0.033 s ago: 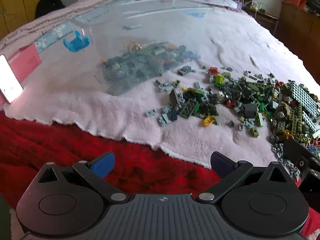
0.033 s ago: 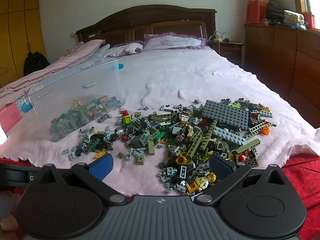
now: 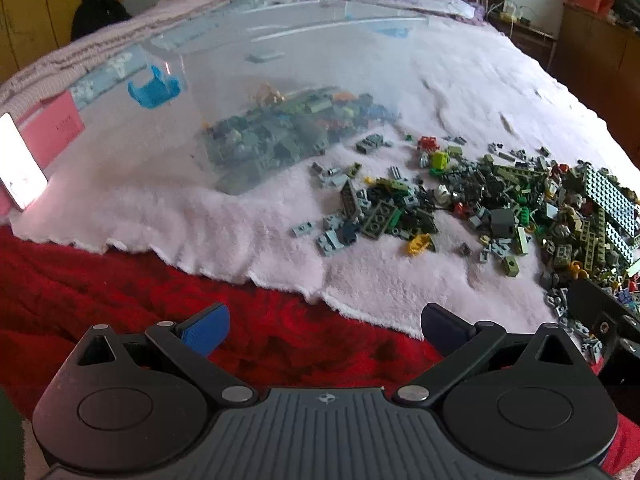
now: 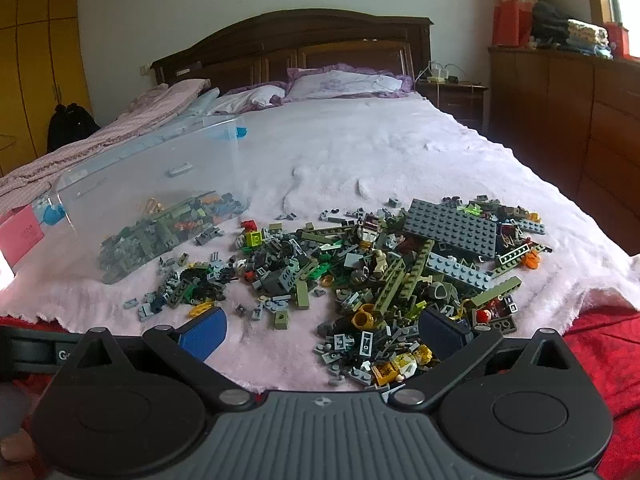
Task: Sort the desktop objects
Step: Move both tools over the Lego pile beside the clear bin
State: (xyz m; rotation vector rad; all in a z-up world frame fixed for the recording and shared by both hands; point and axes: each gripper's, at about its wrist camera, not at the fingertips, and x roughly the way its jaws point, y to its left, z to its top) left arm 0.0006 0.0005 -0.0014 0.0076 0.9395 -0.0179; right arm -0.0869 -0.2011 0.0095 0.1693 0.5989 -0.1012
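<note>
Pale pink fleece blanket covered the bed. At left, a clear plastic storage box blurred the bricks inside it; a glaring white slab was cut off. Rightward, the loose pile of small building bricks lay jumbled. Left gripper and right gripper hung spread wide, empty.

We are in a home bedroom: a bed with a dark wooden headboard, pillows, a bedside cabinet, yellow wardrobe doors, and a wooden dresser stacked with folded linens.
</note>
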